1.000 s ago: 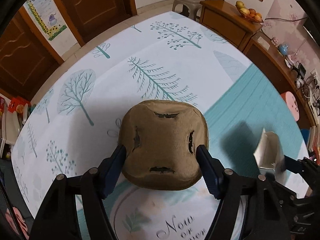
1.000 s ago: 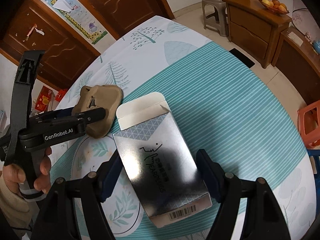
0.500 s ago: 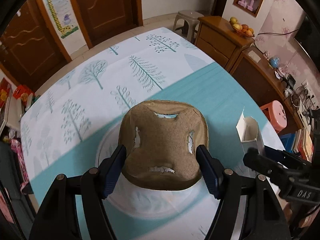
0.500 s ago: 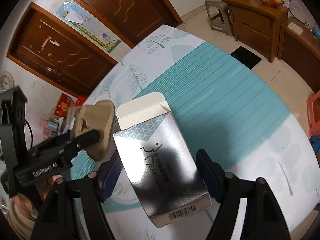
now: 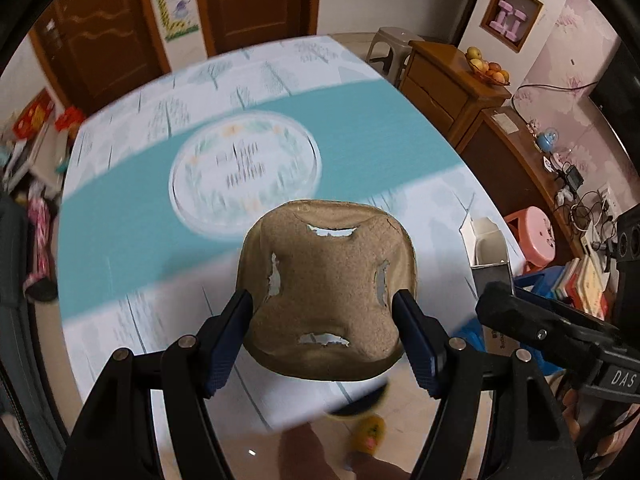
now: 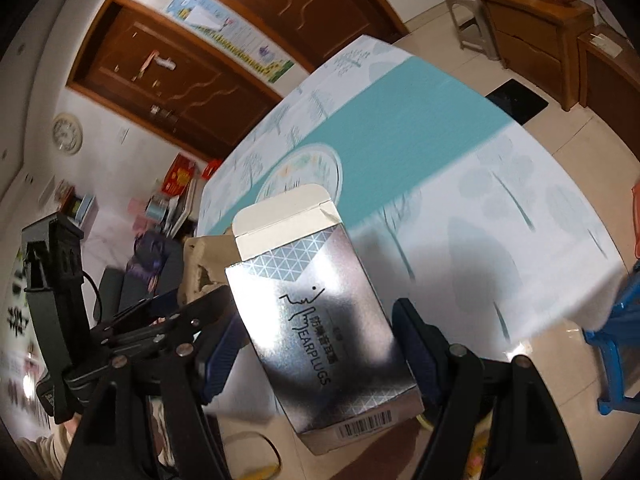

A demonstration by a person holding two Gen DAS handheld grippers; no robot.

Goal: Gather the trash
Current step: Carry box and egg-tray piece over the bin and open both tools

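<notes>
A brown moulded-pulp cup tray (image 5: 324, 272), torn in a few spots, is held off the table with my left gripper (image 5: 322, 300) shut on its two sides. A silver earplugs box (image 6: 316, 280) with its white top flap open is clamped in my right gripper (image 6: 318, 316). Both hang over the near edge of the table (image 5: 120, 240), above the floor. In the left wrist view the box (image 5: 486, 248) and the right gripper (image 5: 520, 312) show at the right. In the right wrist view the left gripper (image 6: 160, 320) and the pulp tray (image 6: 200, 264) show at the left.
The table wears a white and teal cloth with a round printed medallion (image 5: 244, 172). A pink stool (image 5: 536, 236), a blue stool (image 6: 616, 344), a grey stool (image 5: 390, 46) and wooden cabinets (image 5: 452, 76) stand to the right. A yellow slipper (image 5: 368, 428) lies on the floor below.
Both grippers have drawn back from the table and risen, each keeping its item. The table has receded and its near edge and the floor have come into view.
</notes>
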